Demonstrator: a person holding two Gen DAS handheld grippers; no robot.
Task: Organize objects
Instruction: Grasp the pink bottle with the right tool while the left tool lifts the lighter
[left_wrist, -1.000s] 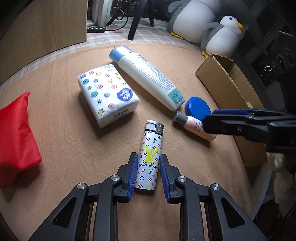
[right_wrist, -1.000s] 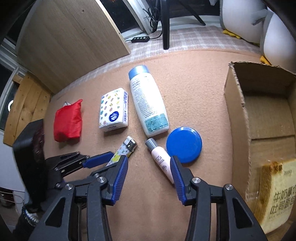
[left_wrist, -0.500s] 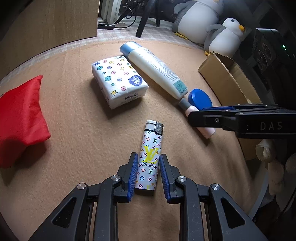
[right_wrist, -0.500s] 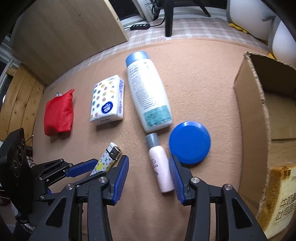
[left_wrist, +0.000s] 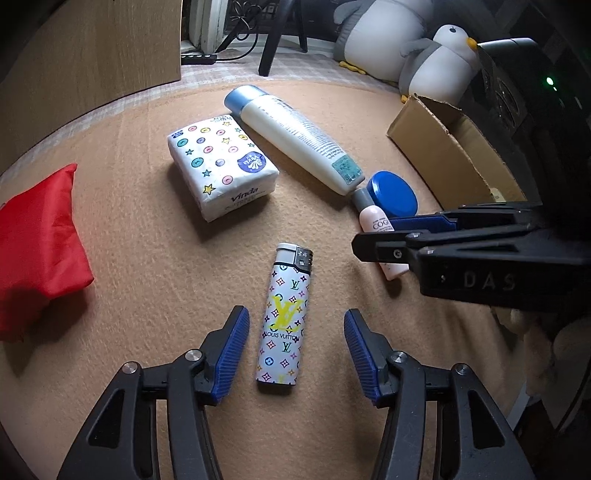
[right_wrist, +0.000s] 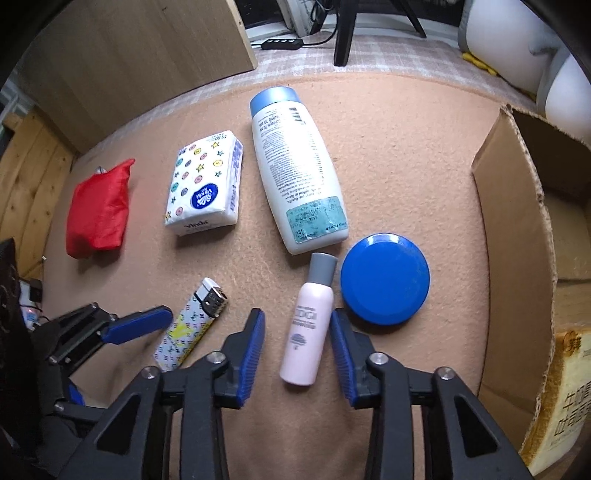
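Note:
A patterned white lighter (left_wrist: 284, 321) lies on the tan mat between the open jaws of my left gripper (left_wrist: 295, 328), apart from both pads. It also shows in the right wrist view (right_wrist: 190, 325). A small pink bottle with a grey cap (right_wrist: 310, 325) lies between the open jaws of my right gripper (right_wrist: 297, 332), apart from both pads. In the left wrist view the pink bottle (left_wrist: 375, 221) is partly hidden by the right gripper (left_wrist: 384, 247).
A blue round lid (right_wrist: 385, 278), a white lotion bottle (right_wrist: 295, 173), a tissue pack (right_wrist: 205, 190) and a red pouch (right_wrist: 99, 208) lie on the mat. An open cardboard box (right_wrist: 517, 236) stands at the right, holding a yellowish package (right_wrist: 565, 398). Plush penguins (left_wrist: 439, 59) sit behind.
My left gripper has opened, releasing the lighter onto the mat. My right gripper has moved forward and now straddles the pink bottle.

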